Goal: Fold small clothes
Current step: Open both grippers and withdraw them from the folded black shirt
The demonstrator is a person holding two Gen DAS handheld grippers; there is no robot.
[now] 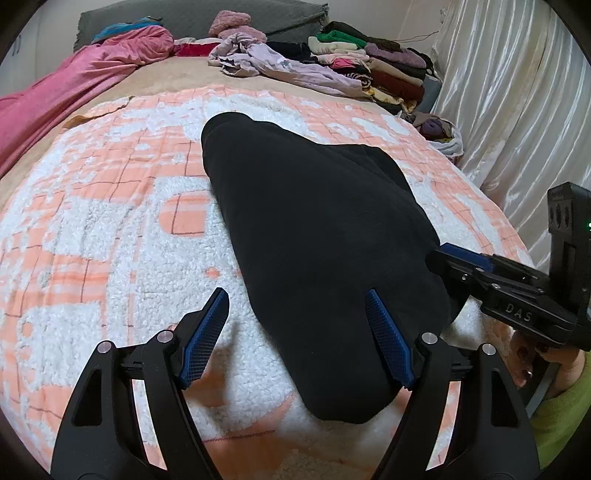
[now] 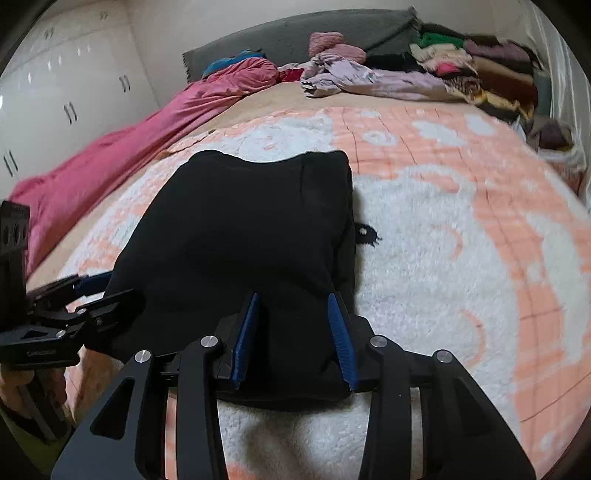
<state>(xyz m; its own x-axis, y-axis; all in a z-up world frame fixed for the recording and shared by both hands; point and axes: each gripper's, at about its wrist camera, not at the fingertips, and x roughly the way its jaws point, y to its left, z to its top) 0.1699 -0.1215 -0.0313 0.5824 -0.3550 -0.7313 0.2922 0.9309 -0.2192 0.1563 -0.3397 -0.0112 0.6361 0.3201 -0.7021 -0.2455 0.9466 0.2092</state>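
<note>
- The left gripper [image 1: 297,295] hovers low over the bed, its jaws spread wide and gripping nothing; the near left edge of the black garment [image 1: 314,229] lies between the two blue pads without either pressing on it.
- The right gripper [image 2: 295,299] sits at the garment's near edge, jaws partly apart; black cloth [image 2: 251,229] fills the gap between the pads, but whether they pinch it cannot be told from either view.
- From the left wrist view, the right gripper [image 1: 436,258] reaches in from the right, its tips touching the garment's right edge, a hand [image 1: 543,354] with a green sleeve [image 1: 565,413] holding it.
- From the right wrist view, the left gripper [image 2: 107,288] stands at the garment's left side, held by a hand [image 2: 22,391] low in the frame.
- The garment lies folded into a long dark bundle in the middle of a fleecy orange-and-white blanket [image 1: 110,229] that covers the bed.
- A small black tag or patch [image 2: 367,234] shows on the blanket just beside the garment's right edge.
- A pink sheet [image 1: 66,88] trails along the bed's left side.
- Farther back, a crumpled lilac garment [image 1: 280,62] lies loose near a stack of folded clothes [image 1: 369,62] at the far right.
- A grey headboard [image 1: 192,18] closes the bed's far end.
- White pleated curtains [image 1: 517,110] hang on the right; white cupboards [image 2: 74,81] stand on the left.
</note>
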